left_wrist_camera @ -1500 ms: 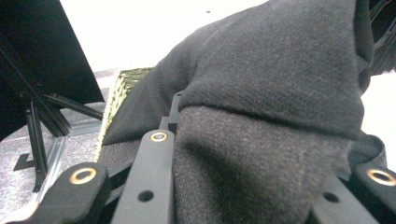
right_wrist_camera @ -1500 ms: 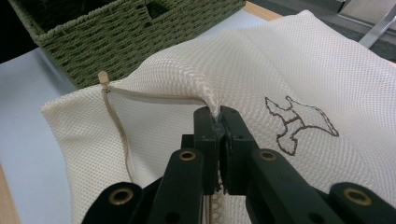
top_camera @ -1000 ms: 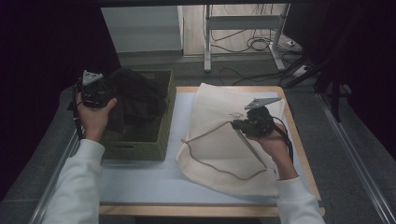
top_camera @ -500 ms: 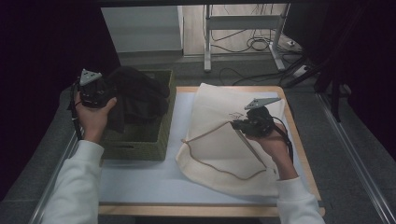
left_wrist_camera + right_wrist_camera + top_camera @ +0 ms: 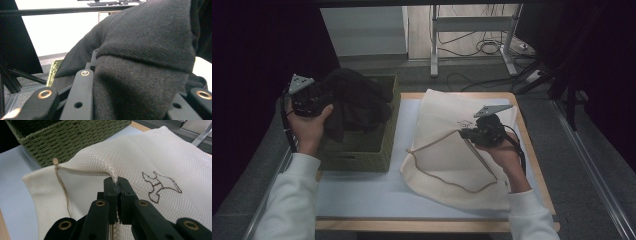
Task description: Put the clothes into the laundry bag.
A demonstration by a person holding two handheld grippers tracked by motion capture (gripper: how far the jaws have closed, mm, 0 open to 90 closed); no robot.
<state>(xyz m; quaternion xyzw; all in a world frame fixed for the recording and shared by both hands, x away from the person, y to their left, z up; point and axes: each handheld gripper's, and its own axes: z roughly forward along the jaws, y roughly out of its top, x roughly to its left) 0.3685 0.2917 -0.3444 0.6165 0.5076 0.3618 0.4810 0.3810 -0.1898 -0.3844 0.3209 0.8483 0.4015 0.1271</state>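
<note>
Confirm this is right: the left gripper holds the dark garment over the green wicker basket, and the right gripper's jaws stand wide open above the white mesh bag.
One thing is wrong. The right gripper is not open: the right gripper view shows its jaws shut on a pinch of the white mesh bag beside the zipper. The rest stands: the left gripper holds the dark garment over the green wicker basket.

You've got a pale mat (image 5: 362,192) laid over a wooden tabletop (image 5: 539,172), with grey floor (image 5: 592,120) running down both sides. Behind the table there's a metal stand (image 5: 472,25) with a bunch of loose cables (image 5: 484,47) tangled on the floor near its feet, plus a white panel (image 5: 362,30) off to the left of it. The back corners are pretty much dark, can't tell what's there.
</note>
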